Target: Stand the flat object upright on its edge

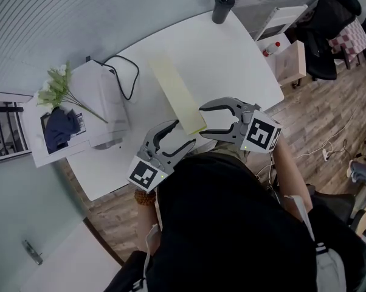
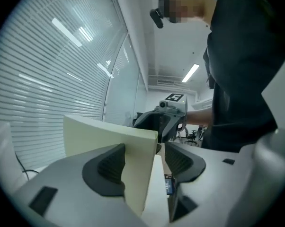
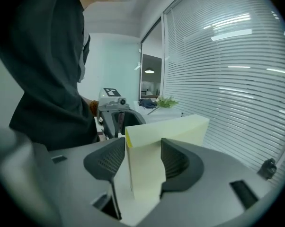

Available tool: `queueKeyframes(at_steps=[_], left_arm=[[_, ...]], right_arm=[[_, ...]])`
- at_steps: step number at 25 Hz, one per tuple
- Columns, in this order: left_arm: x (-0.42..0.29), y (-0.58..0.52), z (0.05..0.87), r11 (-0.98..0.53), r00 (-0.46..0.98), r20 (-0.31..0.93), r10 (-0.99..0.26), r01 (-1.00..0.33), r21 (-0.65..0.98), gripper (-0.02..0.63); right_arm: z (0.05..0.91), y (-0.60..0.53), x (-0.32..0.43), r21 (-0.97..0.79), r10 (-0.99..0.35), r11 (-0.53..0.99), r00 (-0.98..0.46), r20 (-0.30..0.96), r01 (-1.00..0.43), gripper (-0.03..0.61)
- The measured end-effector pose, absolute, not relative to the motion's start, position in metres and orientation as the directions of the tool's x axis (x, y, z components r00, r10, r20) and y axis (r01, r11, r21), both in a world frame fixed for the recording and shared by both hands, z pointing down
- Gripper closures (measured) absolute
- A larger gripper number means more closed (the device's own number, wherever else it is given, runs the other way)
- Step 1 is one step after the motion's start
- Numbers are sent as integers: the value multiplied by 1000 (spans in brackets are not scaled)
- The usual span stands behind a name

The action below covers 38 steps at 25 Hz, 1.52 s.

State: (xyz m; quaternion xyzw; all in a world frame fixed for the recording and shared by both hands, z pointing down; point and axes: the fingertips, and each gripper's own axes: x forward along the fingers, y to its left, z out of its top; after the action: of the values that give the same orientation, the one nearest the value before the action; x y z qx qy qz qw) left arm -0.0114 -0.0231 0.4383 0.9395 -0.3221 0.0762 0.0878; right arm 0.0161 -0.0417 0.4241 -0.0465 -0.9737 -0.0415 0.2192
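Note:
A long, flat, pale yellow box (image 1: 177, 93) stands on its long edge on the white table (image 1: 238, 59), running from the middle toward the near edge. My left gripper (image 1: 179, 136) and right gripper (image 1: 202, 121) face each other at its near end. In the left gripper view the box (image 2: 109, 136) rests against the left pad, with a gap to the other pad of the left gripper (image 2: 145, 157). In the right gripper view the box (image 3: 152, 145) lies between the open jaws of the right gripper (image 3: 141, 162), clear of the left pad.
A black tumbler (image 1: 222, 6) stands at the table's far corner. A white machine (image 1: 104, 99) with a black cable and a sprig of flowers (image 1: 58, 84) sit at the left. A white cabinet (image 1: 280, 35) and a dark chair (image 1: 329, 23) stand beyond the table.

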Motion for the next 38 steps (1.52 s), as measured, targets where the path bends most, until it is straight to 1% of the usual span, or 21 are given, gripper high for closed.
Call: queueKeyframes(at_steps=[2,4,8,13,15,18,21,26,30,36,38], left_arm=[[-13,-36,438,-741,737,206,-644,-668,75,354],[-18,-46,437,-722,714,214,-666,-690,56,405],[-19,-55,439,-717,704,229,-672,-696,36,411],[-26,-71,439,-671,669,208,-714,-738,71,422],[-29,-71,439,-664,665,195,-721,-743,80,422],[-28,-70,439,-670,672,175,-719,-738,80,420],[-29,-73,441,-661,664,160,-730,-746,82,417],[-28,-80,444,-629,637,144,-757,-771,98,416],[-33,-89,445,-594,612,135,-780,-790,150,416],[-40,-102,446,-561,590,171,-789,-806,189,426],[-42,-108,446,-548,580,175,-796,-812,200,430]], right_arm=[[425,-51,9,89,34,993,-911,411,77,362],[424,-58,5,105,11,993,-912,409,59,364],[426,-66,5,117,-20,993,-906,423,33,376],[426,-81,-1,102,-75,994,-906,418,-35,393],[425,-81,-4,107,-82,993,-903,422,-41,391],[425,-80,-4,113,-79,993,-924,375,-39,375],[427,-84,-4,118,-110,990,-938,329,-75,368],[430,-92,0,128,-168,983,-918,361,-129,359],[431,-99,-7,129,-165,983,-922,351,-127,359],[433,-112,-16,155,-179,980,-881,437,-123,376],[433,-117,-19,158,-186,979,-875,448,-127,379]])
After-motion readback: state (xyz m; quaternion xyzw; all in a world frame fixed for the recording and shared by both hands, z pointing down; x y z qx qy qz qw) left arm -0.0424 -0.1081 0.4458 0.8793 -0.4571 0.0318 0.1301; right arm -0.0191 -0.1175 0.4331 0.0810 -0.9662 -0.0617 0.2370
